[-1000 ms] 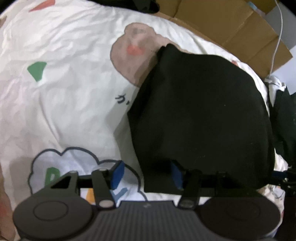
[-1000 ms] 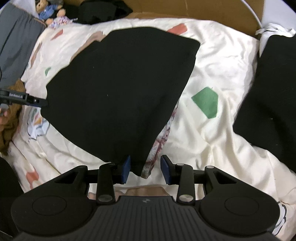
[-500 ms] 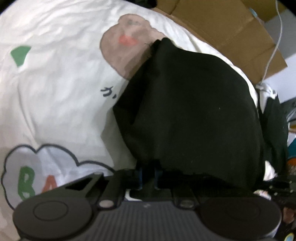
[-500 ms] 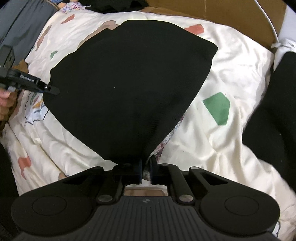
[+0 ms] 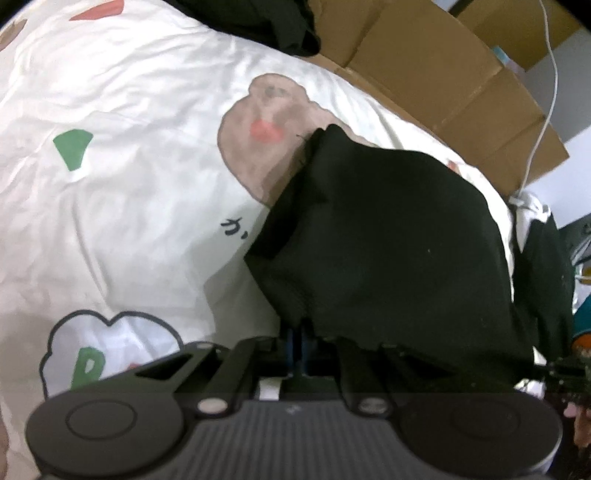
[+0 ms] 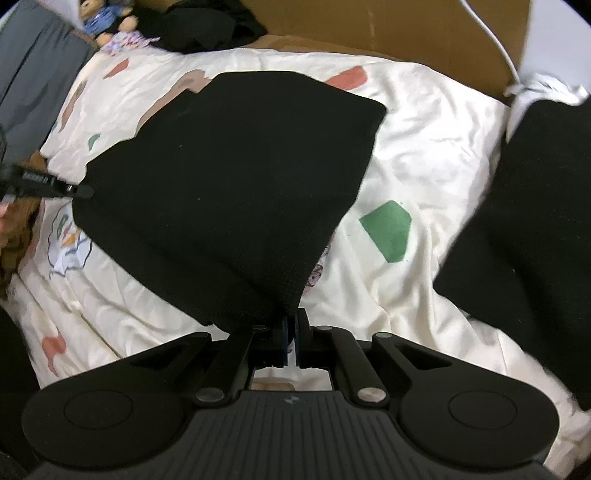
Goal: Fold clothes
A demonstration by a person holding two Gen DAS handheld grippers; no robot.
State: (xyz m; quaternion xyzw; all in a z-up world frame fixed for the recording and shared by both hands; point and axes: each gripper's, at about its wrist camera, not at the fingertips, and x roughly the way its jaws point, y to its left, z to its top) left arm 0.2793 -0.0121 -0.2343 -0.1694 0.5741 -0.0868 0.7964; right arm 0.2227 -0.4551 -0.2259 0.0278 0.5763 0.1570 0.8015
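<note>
Left gripper (image 5: pixel 295 341) and right gripper (image 6: pixel 290 341) each clamped on black garment's (image 6: pixel 236 184) near corners, over bedsheet (image 6: pixel 436 155).

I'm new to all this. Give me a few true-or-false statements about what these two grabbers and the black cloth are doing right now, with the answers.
1. The left gripper is shut on the black cloth. True.
2. The right gripper hangs open above the cloth. False: it is shut on a corner of it.
3. The cloth lies on a bare wooden table. False: it lies on a printed sheet.
4. Cardboard stands behind the bed. True.
5. A stuffed toy sits on the black cloth. False: it sits beyond the sheet's far corner.
</note>
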